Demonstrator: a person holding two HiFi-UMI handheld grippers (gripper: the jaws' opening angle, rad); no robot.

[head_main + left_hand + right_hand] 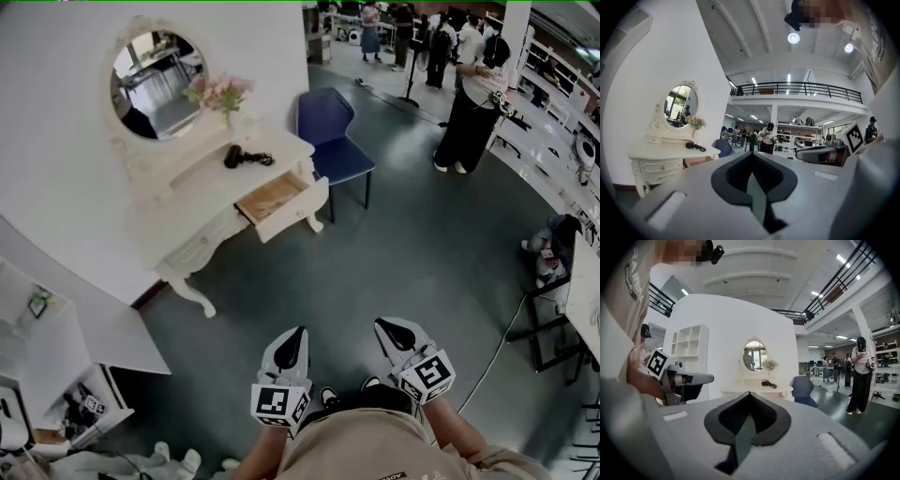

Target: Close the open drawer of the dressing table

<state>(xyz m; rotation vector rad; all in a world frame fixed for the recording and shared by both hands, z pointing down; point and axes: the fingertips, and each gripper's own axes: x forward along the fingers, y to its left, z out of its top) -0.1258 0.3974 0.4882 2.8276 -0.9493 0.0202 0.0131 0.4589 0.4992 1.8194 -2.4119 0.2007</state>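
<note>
The white dressing table (202, 204) stands against the wall at upper left, with an oval mirror (155, 84) on it. Its drawer (279, 199) is pulled out at the right, showing a wooden inside. In the left gripper view the table (670, 154) is far off at the left, and the drawer (698, 161) shows open. My left gripper (294, 339) and right gripper (391, 329) are side by side low in the head view, far from the table, both shut and holding nothing. The left gripper (752, 157) and the right gripper (749, 397) show their jaw tips meeting.
A black hair dryer (239, 157) and pink flowers (220, 94) sit on the tabletop. A blue chair (330, 131) stands right of the drawer. A person (469, 117) stands at the far right, others behind. A white shelf unit (66, 366) is at lower left. A cable (497, 347) crosses the floor.
</note>
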